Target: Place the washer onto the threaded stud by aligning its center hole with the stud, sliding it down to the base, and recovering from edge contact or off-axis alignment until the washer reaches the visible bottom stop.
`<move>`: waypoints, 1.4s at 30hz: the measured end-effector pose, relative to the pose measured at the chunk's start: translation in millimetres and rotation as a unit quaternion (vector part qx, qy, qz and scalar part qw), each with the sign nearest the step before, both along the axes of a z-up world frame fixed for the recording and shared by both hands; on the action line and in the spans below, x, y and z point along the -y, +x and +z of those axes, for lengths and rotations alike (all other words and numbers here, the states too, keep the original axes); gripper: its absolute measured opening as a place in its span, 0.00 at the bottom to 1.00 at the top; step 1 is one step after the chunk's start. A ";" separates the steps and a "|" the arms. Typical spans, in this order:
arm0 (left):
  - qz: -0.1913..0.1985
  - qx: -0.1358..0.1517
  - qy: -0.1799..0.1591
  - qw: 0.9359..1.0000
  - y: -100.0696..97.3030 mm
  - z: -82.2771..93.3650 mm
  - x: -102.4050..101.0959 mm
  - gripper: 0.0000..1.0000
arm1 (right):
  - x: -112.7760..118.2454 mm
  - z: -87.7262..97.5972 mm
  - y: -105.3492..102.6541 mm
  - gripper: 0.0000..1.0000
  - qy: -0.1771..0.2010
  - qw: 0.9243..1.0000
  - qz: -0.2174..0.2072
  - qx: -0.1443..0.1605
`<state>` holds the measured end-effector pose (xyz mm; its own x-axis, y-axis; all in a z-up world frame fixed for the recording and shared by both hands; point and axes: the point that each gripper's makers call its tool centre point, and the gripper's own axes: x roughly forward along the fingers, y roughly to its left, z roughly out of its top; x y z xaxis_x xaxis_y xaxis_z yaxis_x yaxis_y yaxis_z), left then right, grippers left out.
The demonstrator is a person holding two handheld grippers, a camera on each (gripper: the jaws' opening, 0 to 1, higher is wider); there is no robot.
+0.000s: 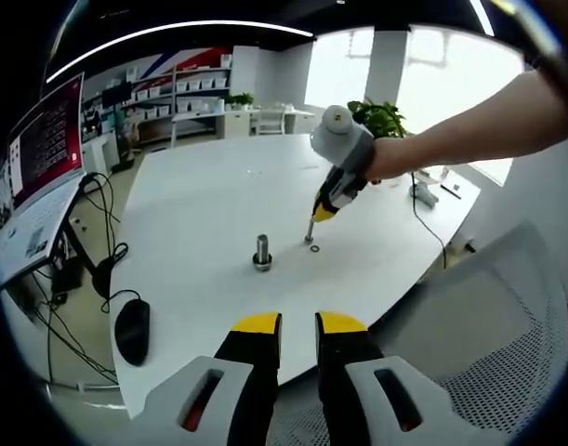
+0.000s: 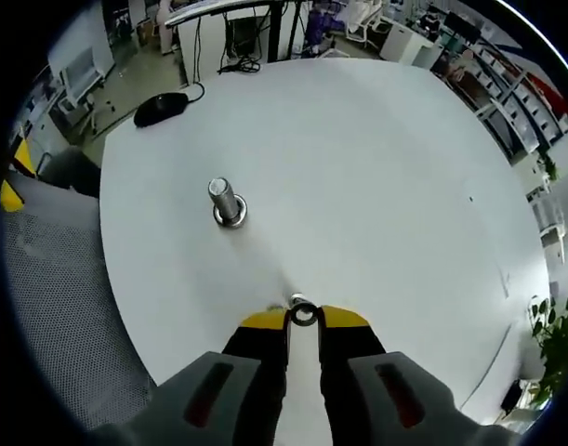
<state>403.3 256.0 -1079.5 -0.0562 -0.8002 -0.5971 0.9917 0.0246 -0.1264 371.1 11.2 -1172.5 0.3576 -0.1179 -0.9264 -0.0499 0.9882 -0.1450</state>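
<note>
Picking the washer (image 2: 303,313) off the desk (image 2: 376,167), with the stud (image 2: 226,201) not yet approached.

The right tool (image 2: 303,318) has its yellow tips down at the desk surface, closed in on either side of the washer, which sits between them right at the tip line (whether it is truly pinched or merely bracketed is hard to tell from here). From the left gripper view the same tool (image 1: 311,234) stands steeply over the washer (image 1: 314,247), near the stud (image 1: 262,253) but apart from it. The left tool (image 1: 298,325) hovers back at the desk edge, tips slightly spread, holding nothing. The next move, as I judge it, calls for a firm grip, a lift, then carrying the washer flat over the upright stud so the hole meets its top squarely.
</note>
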 end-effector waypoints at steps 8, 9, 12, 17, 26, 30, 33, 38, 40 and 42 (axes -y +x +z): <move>-0.002 -0.001 0.000 1.000 -0.7 0.9 0.6 0.12 | 8.8 -6.9 2.0 0.13 -0.001 1.000 0.001 -0.006; -0.002 -0.001 0.000 1.000 -0.8 1.0 0.5 0.12 | 6.2 -6.8 0.8 0.13 0.000 1.000 0.000 -0.008; -0.002 -0.001 0.000 1.000 -0.7 0.4 0.6 0.12 | 3.4 -8.2 -0.6 0.13 0.001 1.000 0.002 -0.012; -0.003 -0.001 -0.001 1.000 -2.1 2.5 0.3 0.12 | -2.1 -10.9 -3.8 0.13 0.005 1.000 0.001 -0.021; -0.004 -0.001 0.001 1.000 -2.9 2.5 -0.4 0.12 | 5.3 -25.8 3.8 0.14 0.016 0.999 0.011 -0.038; -0.003 -0.001 0.003 1.000 -1.5 -0.3 -0.5 0.12 | 5.5 -29.8 3.4 0.14 0.024 0.999 0.011 -0.045; -0.002 -0.001 0.004 1.000 -1.3 -0.2 -0.8 0.12 | 1.0 -30.7 1.8 0.14 0.028 0.999 0.011 -0.044; -0.001 -0.001 0.006 1.000 -1.3 -1.1 -0.7 0.12 | 3.4 -41.8 1.4 0.14 0.040 0.998 0.005 -0.053; -0.002 -0.001 0.007 1.000 -1.5 -1.2 -1.0 0.12 | 5.3 -46.1 -0.3 0.14 0.043 0.998 0.002 -0.054; -0.001 -0.001 0.008 1.000 -0.9 -1.8 -1.3 0.12 | 5.6 -48.3 -1.1 0.14 0.045 0.997 0.002 -0.055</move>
